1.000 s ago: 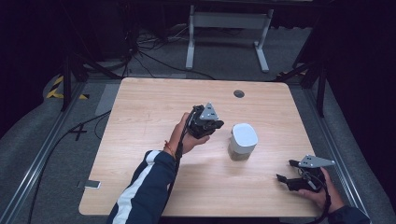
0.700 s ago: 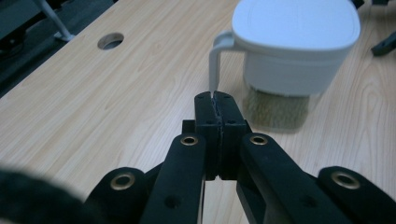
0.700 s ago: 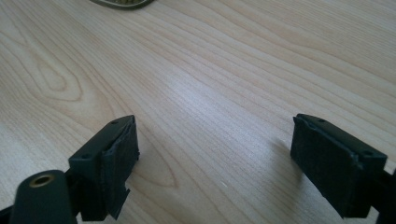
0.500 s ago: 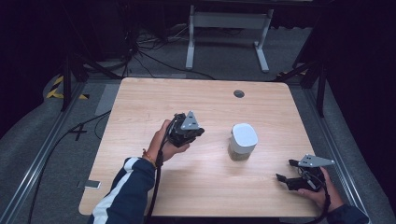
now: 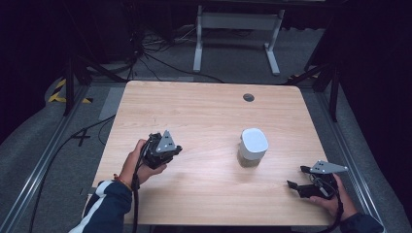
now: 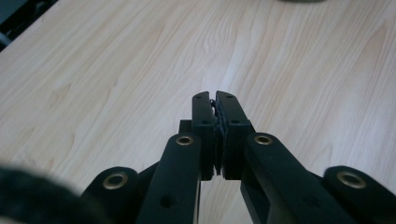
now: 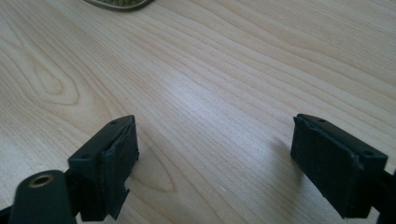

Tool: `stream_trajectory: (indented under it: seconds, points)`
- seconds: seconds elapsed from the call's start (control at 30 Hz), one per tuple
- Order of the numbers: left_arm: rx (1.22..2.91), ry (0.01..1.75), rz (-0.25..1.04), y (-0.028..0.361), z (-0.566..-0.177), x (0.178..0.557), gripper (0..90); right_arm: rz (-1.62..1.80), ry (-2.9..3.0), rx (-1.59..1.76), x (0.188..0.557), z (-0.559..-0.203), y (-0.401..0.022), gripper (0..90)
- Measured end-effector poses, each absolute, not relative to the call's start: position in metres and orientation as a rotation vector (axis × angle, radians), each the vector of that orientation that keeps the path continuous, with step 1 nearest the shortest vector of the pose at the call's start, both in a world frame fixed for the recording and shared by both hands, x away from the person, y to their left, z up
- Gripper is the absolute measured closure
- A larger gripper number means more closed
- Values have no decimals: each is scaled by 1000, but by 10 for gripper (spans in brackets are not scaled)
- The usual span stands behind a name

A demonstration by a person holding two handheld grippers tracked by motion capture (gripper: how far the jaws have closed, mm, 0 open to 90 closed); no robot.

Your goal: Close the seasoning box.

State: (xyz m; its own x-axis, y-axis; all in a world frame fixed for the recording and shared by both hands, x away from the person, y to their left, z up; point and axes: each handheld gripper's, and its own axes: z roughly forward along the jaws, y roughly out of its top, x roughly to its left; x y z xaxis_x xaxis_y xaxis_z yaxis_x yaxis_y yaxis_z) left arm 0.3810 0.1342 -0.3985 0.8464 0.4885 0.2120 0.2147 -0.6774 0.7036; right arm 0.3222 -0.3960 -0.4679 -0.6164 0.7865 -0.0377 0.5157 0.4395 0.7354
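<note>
- Retreat is the change here: the left tool (image 5: 171, 151) stood close beside the white-lidded jar (image 5: 253, 148) a second ago and now sits well to that jar's left, over bare wood near the person's edge of the surface (image 5: 204, 111).
- Left tool's jaws are clenched pad to pad with nothing between them, as the left gripper view (image 6: 215, 105) makes plain.
- Right tool (image 5: 295, 177) has not shifted; it rests low at the near right corner, its jaws spread wide and empty over the wood in the right gripper view (image 7: 215, 158).
- The jar stands upright a little right of the middle, apart from both tools and touched by neither. Its lid is on, and greenish contents show through the glass below it.
- My reading: with the left tool withdrawn and shut, whatever was being done at the jar is over for now, or a fresh approach is being set up; the released right tool is the nearer one.
- Count: one jar, two tools, one small dark round hole (image 5: 248, 97) near the far edge.
</note>
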Motion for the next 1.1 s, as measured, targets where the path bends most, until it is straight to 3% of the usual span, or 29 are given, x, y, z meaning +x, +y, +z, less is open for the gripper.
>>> stream_trajectory:
  seconds: [0.27,0.37,0.43,0.47,0.5,0.67,1.1]
  points:
    - [2331,615,499,169,-424,364,789,996,2318,1112,321,-468,-396,152]
    - [2315,658,487,180,-435,360,701,996,2319,1111,321,-468,-396,152]
    - [2304,698,485,187,-442,357,588,997,2320,1109,321,-468,-397,152]
    - [2304,707,476,190,-446,355,588,997,2320,1109,321,-468,-397,152]
    - [2299,724,479,193,-450,354,496,996,2322,1109,320,-468,-397,152]
    - [2290,786,451,206,-465,346,362,995,2320,1106,320,-468,-397,152]
    - [2217,882,373,221,-480,334,166,997,2326,1101,320,-468,-398,152]
